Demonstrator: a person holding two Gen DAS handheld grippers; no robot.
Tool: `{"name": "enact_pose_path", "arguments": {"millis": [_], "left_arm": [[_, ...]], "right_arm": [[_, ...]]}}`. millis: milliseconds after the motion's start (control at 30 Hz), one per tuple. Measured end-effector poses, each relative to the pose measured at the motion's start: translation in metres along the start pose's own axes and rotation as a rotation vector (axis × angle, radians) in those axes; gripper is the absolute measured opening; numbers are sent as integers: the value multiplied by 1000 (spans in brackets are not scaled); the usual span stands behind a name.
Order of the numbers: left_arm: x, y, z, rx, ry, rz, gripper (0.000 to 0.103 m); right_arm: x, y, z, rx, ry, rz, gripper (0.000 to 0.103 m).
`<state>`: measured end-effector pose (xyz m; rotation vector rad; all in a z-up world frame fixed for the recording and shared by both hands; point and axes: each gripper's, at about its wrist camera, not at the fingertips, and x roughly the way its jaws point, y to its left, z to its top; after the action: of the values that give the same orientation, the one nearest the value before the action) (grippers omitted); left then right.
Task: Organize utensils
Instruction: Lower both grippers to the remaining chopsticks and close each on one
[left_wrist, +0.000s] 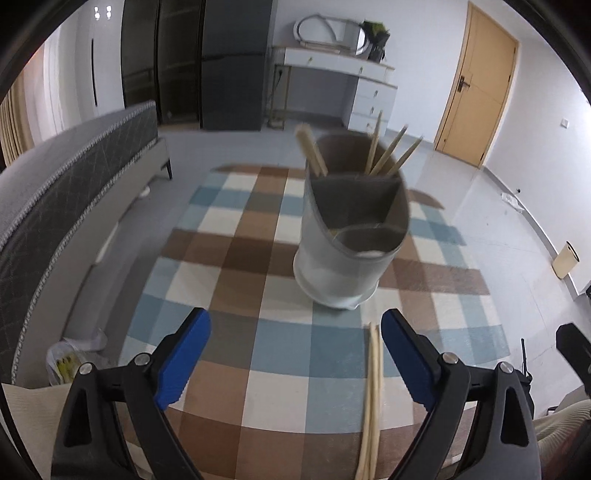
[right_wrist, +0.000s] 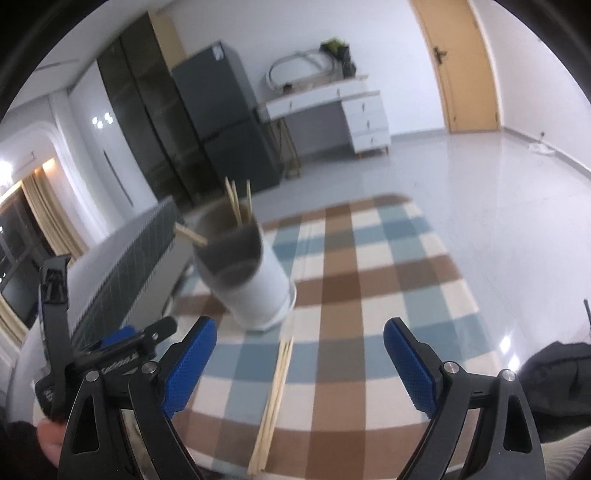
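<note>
- Left wrist view: checked cloth (left_wrist: 236, 258) covers the tabletop; bed and floor lie beyond it.
- Utensil holder (left_wrist: 351, 236) stands upright mid-cloth, divided into compartments; chopsticks (left_wrist: 388, 155) stand in its far ones, nearest compartments look empty.
- Loose chopsticks (left_wrist: 373, 398) lie flat on the cloth, just inside the right finger of the left gripper (left_wrist: 295, 354), which is released, with nothing pinched.
- Judgement: thin, light, stiff, smooth sticks; likely to roll or split apart. Pinch both across mid-length.
- Right wrist view: right gripper (right_wrist: 299, 358) is released and empty; loose chopsticks between its fingers, holder ahead.
- Left gripper close at left; collision risk.
</note>
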<state>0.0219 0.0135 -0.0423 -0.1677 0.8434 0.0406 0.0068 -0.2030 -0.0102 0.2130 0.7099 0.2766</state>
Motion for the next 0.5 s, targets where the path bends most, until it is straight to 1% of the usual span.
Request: {"name": "enact_pose_path", "arguments": {"millis": [33,100,200,233,267,333,400,500], "left_arm": [[2,1,-1,-2,11,1,91],[11,10,-2,-26,30,27,91],[22,23,4,-89,74,79,91],[23,26,6,-104,80,83,91],[25,31,8,-126,86,82,91],[27,36,12,-159,108,91,91],[29,41,14,-189,122,81,91],[31,45,16,-206,128,86,91]], "right_arm": [[6,1,-1,-2,22,-4,91],[24,3,-4,-2,79,-18,85],[56,4,-8,8,190,-23,67],[65,5,-10,6,216,-28,63],[76,6,-11,0,255,-35,56],[97,9,-15,-5,313,-47,47],[115,12,-18,-1,349,-54,46],[137,19,-18,-10,373,-44,43]]}}
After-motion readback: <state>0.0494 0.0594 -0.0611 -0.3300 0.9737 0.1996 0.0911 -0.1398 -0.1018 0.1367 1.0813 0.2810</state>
